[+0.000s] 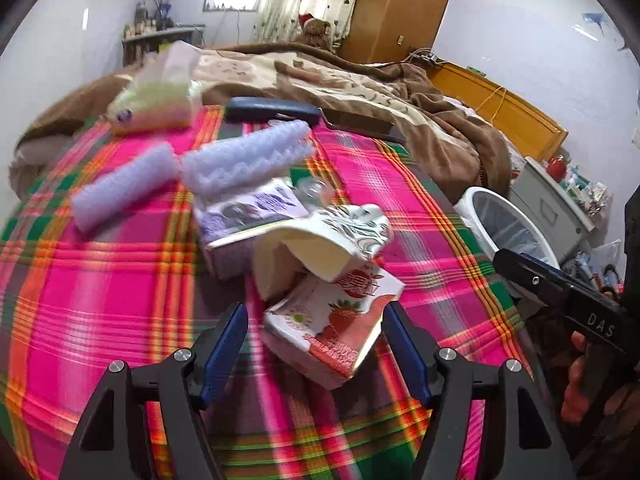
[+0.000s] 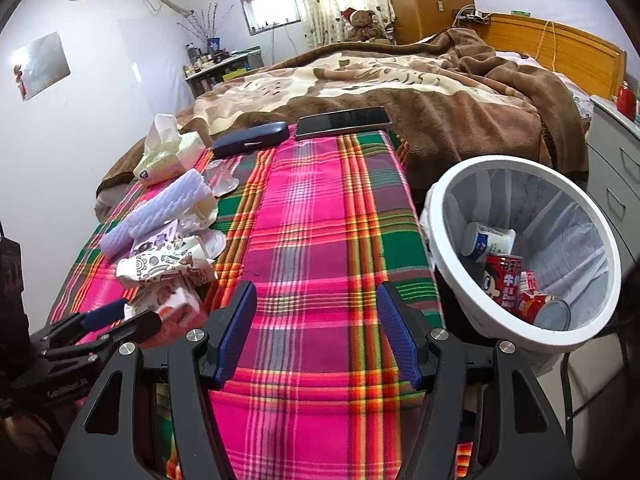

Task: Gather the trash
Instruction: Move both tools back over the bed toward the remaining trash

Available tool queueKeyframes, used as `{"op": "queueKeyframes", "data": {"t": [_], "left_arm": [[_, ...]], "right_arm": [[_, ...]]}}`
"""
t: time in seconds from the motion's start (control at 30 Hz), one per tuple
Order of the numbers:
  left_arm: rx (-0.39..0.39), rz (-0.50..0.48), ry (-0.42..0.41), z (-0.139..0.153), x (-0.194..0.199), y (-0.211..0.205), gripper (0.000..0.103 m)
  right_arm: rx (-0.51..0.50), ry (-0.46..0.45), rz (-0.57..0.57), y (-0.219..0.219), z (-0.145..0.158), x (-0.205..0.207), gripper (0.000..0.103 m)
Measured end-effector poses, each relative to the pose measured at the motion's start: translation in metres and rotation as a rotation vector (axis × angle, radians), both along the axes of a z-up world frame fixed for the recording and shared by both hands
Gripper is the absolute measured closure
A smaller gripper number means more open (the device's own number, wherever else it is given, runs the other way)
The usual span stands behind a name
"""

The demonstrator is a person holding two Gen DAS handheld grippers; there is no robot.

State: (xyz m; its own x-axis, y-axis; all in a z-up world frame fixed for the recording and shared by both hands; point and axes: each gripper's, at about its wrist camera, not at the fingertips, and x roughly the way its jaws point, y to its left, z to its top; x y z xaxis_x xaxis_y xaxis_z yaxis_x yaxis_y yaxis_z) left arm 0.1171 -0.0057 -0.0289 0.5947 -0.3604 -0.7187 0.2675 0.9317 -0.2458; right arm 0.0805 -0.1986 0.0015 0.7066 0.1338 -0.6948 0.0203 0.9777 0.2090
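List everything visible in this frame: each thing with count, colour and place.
strawberry carton: 1, red-white, between left gripper's open fingers
patterned carton: 1, white, behind it
foam rolls: 2, lilac, left of the plaid cloth
tissue pack: 1, pale green, far left
case: 1, dark blue, far edge
phone: 1, dark, beside case
bin: 1, white, right; cans inside
left gripper: open
right gripper: open, empty
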Motion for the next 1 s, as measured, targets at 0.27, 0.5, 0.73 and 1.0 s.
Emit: {"op": "queueKeyframes", "data": {"t": [0.27,0.5,0.73,1.0], "left_arm": [[-0.081,-0.144,0.031,-0.005,-0.003,-0.032,0.033],[-0.107,-0.180,-0.007,0.008,-0.020,-0.024,0.033],[-0.020,-0.074,-0.069,0.026,-0.023,0.018,0.033],[-0.006,-0.022,-0.062,0.030,-0.001,0.054,0.033]], "right_arm": [[0.004,-0.002,-0.095,-0.020,0.001,-0.004,0.039],[0.012,0.007,-0.090,-0.016,-0.002,-0.004,0.039],[0.024,0.014,-0.002,0.016,-0.004,-0.001,0.039],[0.028,0.025,0.092,0.064,-0.008,0.008,0.039]]}}
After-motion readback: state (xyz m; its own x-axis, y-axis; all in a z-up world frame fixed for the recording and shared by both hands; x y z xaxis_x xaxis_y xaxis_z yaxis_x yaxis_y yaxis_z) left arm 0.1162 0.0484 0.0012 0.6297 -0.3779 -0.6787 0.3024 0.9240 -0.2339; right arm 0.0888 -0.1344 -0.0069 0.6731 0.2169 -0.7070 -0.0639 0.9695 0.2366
